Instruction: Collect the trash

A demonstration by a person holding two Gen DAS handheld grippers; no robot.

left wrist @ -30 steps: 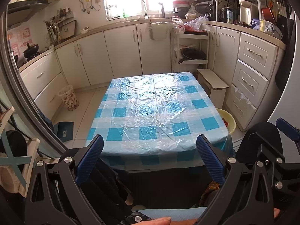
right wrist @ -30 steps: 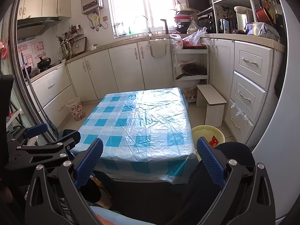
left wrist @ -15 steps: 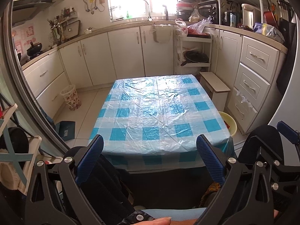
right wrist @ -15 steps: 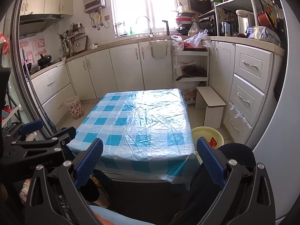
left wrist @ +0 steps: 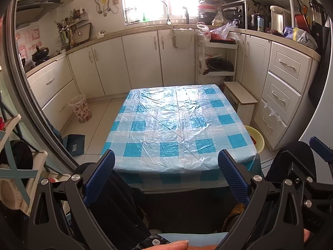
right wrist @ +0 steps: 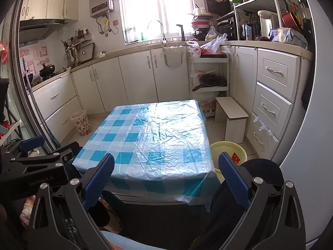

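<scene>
A low table (left wrist: 177,125) with a blue and white checked plastic cloth stands in the middle of the kitchen floor; it also shows in the right wrist view (right wrist: 149,141). No loose trash shows on it. My left gripper (left wrist: 166,175) is open and empty, held before the table's near edge. My right gripper (right wrist: 166,179) is open and empty, also at the near edge, to the right of the left one. A patterned waste basket (left wrist: 80,109) stands on the floor left of the table, against the cabinets; it shows in the right wrist view too (right wrist: 81,123).
A yellow basin (right wrist: 229,152) sits on the floor at the table's right front corner. A small white stool (left wrist: 241,100) stands at the table's right. White cabinets (left wrist: 141,58) line the back and both sides. A dark dustpan (left wrist: 73,143) lies on the floor at left.
Both views have tilted upward and drawn back slightly, so the table sits lower in frame. Both grippers stay open and empty.
</scene>
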